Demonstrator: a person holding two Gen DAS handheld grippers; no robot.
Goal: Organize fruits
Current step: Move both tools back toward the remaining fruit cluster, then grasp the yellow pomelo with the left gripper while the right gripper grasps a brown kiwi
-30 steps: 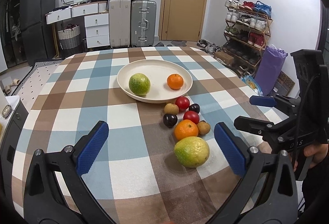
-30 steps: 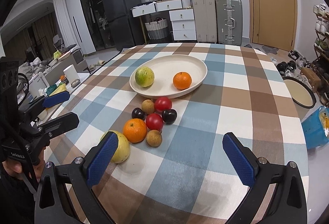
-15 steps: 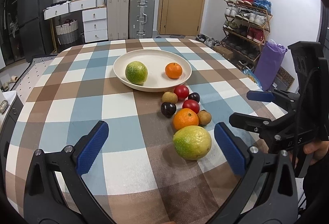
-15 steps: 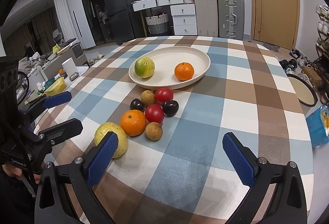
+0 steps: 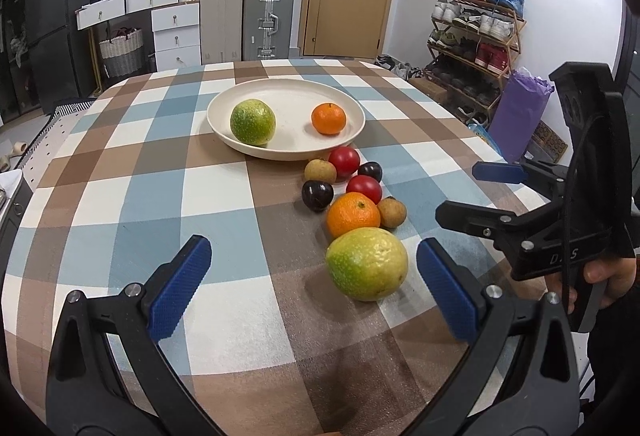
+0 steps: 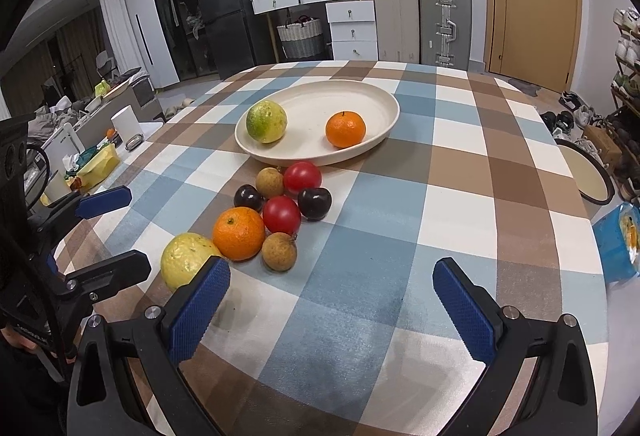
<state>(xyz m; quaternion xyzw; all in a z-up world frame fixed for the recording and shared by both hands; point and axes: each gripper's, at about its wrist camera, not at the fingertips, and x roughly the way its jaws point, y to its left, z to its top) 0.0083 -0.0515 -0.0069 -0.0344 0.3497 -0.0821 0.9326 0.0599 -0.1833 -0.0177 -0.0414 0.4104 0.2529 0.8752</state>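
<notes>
Cream-coloured plate (image 5: 224, 124) sits on the checked tablecloth (image 5: 120, 204), holding a green citrus (image 5: 253, 121) and a small orange (image 5: 328, 119), well apart. Just in front of the plate, loose cluster on the cloth: two red tomatoes (image 6: 302, 176), two dark plums (image 6: 314, 202), two brown longans (image 6: 279, 251), a larger orange (image 5: 353, 215) and a yellow-green, pitted citrus (image 5: 366, 263) touching it. Left gripper (image 5: 312, 284) spread wide, empty, its right finger just beside the yellow-green citrus. Right gripper (image 6: 330, 306) likewise spread, empty, above bare cloth near the cluster.
</notes>
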